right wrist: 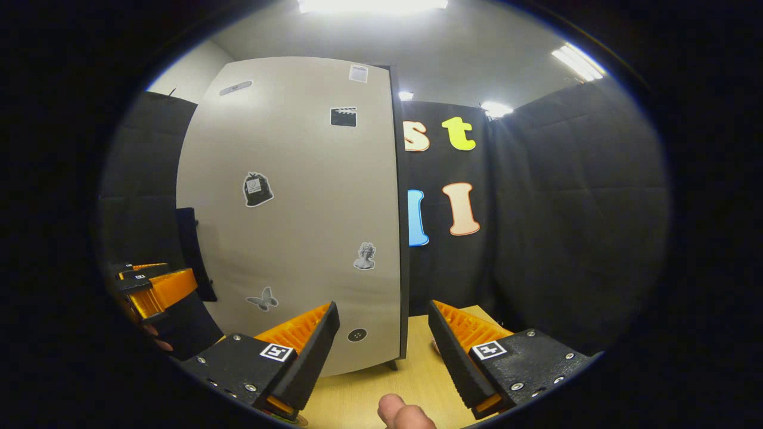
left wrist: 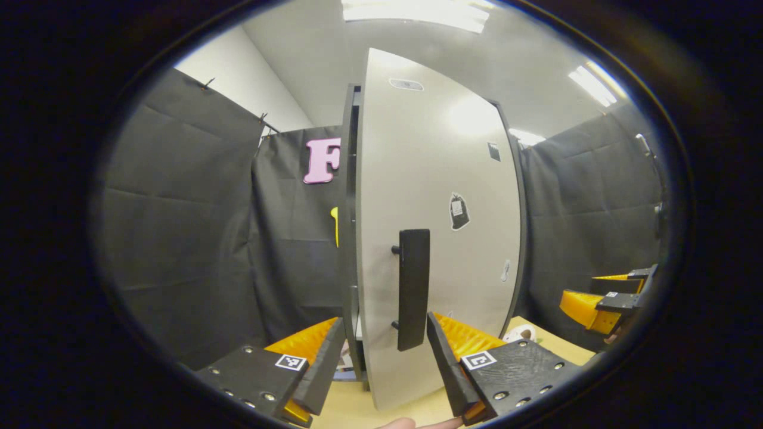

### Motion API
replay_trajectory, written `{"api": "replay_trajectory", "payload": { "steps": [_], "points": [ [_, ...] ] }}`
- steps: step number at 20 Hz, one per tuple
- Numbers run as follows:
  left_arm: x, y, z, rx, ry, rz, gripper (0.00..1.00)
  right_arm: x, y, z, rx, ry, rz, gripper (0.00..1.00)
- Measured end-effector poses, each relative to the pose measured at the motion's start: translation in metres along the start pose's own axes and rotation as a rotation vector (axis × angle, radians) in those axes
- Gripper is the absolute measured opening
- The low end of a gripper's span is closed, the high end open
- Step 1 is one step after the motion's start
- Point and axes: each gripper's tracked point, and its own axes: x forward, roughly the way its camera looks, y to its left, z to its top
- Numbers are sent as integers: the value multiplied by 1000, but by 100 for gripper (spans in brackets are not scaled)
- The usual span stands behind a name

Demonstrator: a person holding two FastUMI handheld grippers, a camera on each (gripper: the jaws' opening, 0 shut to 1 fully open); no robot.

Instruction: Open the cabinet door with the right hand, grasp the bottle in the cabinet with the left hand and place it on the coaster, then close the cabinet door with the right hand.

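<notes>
At the centre of the left gripper view stands the cabinet door (left wrist: 438, 196), pale grey, nearly shut, with a narrow dark gap along its left edge. Its black handle (left wrist: 413, 289) hangs vertically just above the left claw (left wrist: 386, 357), whose fingers are spread and hold nothing. At the right edge of the frame the right claw (left wrist: 614, 295) hovers, also empty, over the bench (left wrist: 357, 411). Bottle and coaster cannot be located; the bottle is presumably behind the door. Across the left half of the right gripper view the cabinet door (right wrist: 298, 208) fills the frame, with the handle (right wrist: 194, 253) at its far left edge and the left claw (right wrist: 152, 289) just below it. The right claw (right wrist: 381, 339) sits at lower centre, fingers spread, empty, aimed at the door's right edge. Judged step: door opening, not yet begun. Next move: bring the right claw across to the handle, close on it, and swing the door outward.
</notes>
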Motion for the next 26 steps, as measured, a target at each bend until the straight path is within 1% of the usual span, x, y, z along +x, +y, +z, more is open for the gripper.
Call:
{"api": "replay_trajectory", "payload": {
  "steps": [1, 5, 6, 7, 8, 12, 13, 15, 16, 17, 19, 20, 22, 23, 24, 25, 26],
  "points": [
    [1, -1, 0, 3, -2, 3, 75, 2, -2, 1, 4, 0, -3, 93],
    [2, -2, 0, 5, -6, 2, 75, 3, -3, 5, -2, -8, -6, 93],
    [3, -3, 1, 8, -9, 1, 78, 3, -4, 4, -5, -7, -6, 93],
    [4, -4, 1, 12, -9, 1, 75, 3, -4, 3, -9, -7, -6, 93],
    [4, -4, 0, 18, -7, 2, 78, 3, -4, 2, -13, -5, -6, 93],
    [5, -6, -4, 22, -8, -2, 75, 4, -6, 2, -14, -3, -8, 93],
    [5, -4, -3, 20, -10, 0, 75, 4, -6, 2, -13, -4, -8, 93],
    [5, -3, -3, 18, -9, 3, 78, 5, -6, 4, -9, -8, -8, 93],
    [5, -3, -3, 19, -9, 6, 78, 5, -6, 4, -9, -8, -7, 93],
    [5, -3, -3, 20, -9, 6, 75, 6, -5, 4, -9, -7, -7, 93],
    [6, -2, -4, 17, -6, 8, 75, 6, -4, 3, -10, -4, -8, 93],
    [6, -1, -5, 21, -1, 9, 78, 5, -4, 3, -11, -1, -7, 93],
    [6, -3, -6, 24, 9, 1, 78, 4, -4, 2, -15, 1, -6, 93],
    [5, -2, -6, 22, 13, 2, 75, 3, -4, 1, -18, 1, -2, 93],
    [5, -2, -5, 20, 13, 2, 82, 2, -1, 3, -15, -6, 8, 93],
    [6, -2, -5, 17, 11, 1, 82, 1, -1, 6, -13, -15, 7, 93],
    [6, -1, -5, 19, 10, 6, 80, 0, -3, 8, -14, -21, 4, 93]
  ]
}}
